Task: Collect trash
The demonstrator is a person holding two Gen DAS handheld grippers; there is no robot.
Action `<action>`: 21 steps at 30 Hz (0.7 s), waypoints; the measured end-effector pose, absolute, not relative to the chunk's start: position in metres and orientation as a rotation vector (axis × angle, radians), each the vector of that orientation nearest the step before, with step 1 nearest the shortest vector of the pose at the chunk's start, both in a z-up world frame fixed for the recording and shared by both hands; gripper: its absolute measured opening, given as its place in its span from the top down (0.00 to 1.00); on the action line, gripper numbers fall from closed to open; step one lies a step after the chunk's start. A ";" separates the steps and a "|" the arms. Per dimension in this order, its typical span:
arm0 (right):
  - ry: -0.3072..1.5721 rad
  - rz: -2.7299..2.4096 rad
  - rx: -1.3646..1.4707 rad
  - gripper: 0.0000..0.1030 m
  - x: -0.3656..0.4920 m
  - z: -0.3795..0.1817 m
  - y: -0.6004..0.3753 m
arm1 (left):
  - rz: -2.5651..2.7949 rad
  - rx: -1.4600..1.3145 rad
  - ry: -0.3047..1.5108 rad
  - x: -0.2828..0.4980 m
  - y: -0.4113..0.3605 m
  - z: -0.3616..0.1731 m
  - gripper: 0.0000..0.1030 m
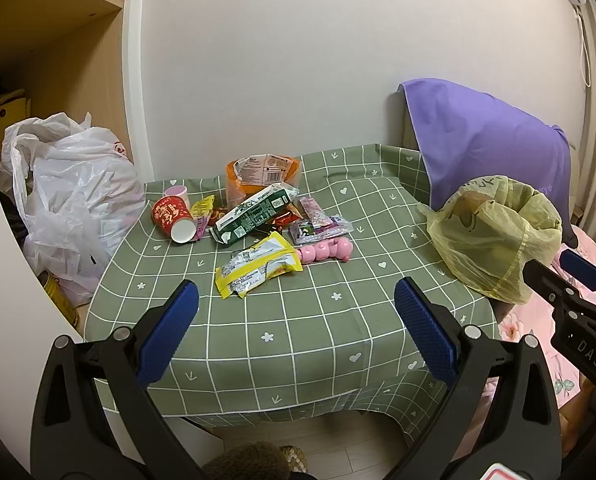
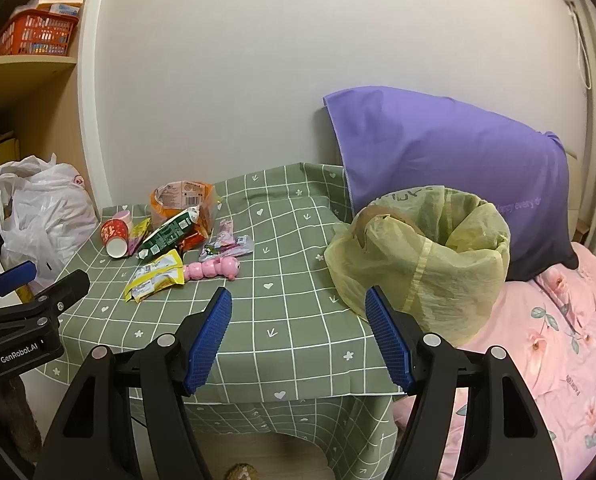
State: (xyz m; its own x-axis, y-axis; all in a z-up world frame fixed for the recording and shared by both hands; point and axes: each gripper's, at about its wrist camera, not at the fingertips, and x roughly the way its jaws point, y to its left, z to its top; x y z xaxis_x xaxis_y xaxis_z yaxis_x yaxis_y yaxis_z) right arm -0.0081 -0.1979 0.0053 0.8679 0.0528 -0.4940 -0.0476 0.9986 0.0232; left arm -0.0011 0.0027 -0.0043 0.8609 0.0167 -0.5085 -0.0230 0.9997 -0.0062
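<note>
Near the far left corner of the table [image 1: 298,320], in the left wrist view, the trash lies in one heap: a red paper cup [image 1: 174,218] on its side, a green carton [image 1: 254,214], an orange bag [image 1: 262,176], a yellow wrapper [image 1: 258,270] and a pink toy [image 1: 327,250]. The left gripper [image 1: 296,308] hangs wide and empty above the near edge. "DAS" is printed on the right gripper [image 1: 577,276], at the right side of this view.

From the right wrist view, the bin with its yellow-green liner [image 2: 417,256] stands at the right edge, beside a purple pillow [image 2: 449,160] printed "every". The right gripper [image 2: 298,320] is also wide and empty. The left tool reads "GenRobot.AI". I think the flat wrappers may slip between the pads, and the toy could be collected by mistake.
</note>
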 end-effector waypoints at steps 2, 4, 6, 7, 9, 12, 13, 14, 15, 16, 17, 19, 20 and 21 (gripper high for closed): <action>0.518 0.055 0.011 0.36 -0.008 0.005 -0.198 | 0.023 -0.013 0.534 0.000 0.005 -0.005 0.09; 0.518 0.057 0.011 0.36 -0.006 0.004 -0.197 | 0.024 -0.012 0.535 0.001 0.007 -0.005 0.09; 0.519 0.060 0.013 0.36 -0.005 0.004 -0.197 | 0.024 -0.015 0.534 0.002 0.008 -0.005 0.09; 0.518 0.061 0.011 0.36 -0.004 0.004 -0.196 | 0.025 -0.016 0.533 0.003 0.010 -0.005 0.09; 0.519 0.063 0.007 0.36 0.001 0.004 -0.196 | 0.028 -0.018 0.531 0.006 0.013 -0.004 0.09; 0.523 0.069 0.007 0.36 0.008 0.003 -0.195 | 0.015 -0.020 0.532 0.015 0.019 -0.006 0.09; 0.527 0.072 0.008 0.36 0.011 0.002 -0.194 | 0.004 -0.020 0.535 0.020 0.021 -0.008 0.09; 0.531 0.076 0.008 0.36 0.015 0.001 -0.194 | -0.002 -0.017 0.540 0.025 0.024 -0.010 0.09; 0.537 0.081 0.005 0.36 0.019 0.000 -0.194 | -0.003 -0.014 0.544 0.029 0.025 -0.012 0.09; 0.541 0.082 0.002 0.36 0.023 -0.001 -0.194 | -0.002 -0.014 0.551 0.036 0.029 -0.014 0.09; 0.545 0.082 -0.003 0.36 0.027 -0.003 -0.194 | 0.002 -0.021 0.557 0.042 0.033 -0.016 0.09; 0.550 0.084 -0.012 0.36 0.037 -0.005 -0.192 | 0.011 -0.036 0.566 0.053 0.041 -0.019 0.09; 0.552 0.085 -0.013 0.36 0.042 -0.006 -0.192 | 0.020 -0.043 0.568 0.060 0.046 -0.021 0.09; 0.556 0.085 -0.012 0.36 0.050 -0.008 -0.191 | 0.032 -0.045 0.567 0.067 0.051 -0.023 0.09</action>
State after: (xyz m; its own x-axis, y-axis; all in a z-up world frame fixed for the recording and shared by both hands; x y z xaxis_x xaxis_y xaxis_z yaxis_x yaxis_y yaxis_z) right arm 0.0503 -0.1914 -0.0080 0.8459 0.0771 -0.5278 -0.0836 0.9964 0.0116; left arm 0.0667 0.0510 -0.0226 0.8431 0.0175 -0.5374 -0.0425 0.9985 -0.0341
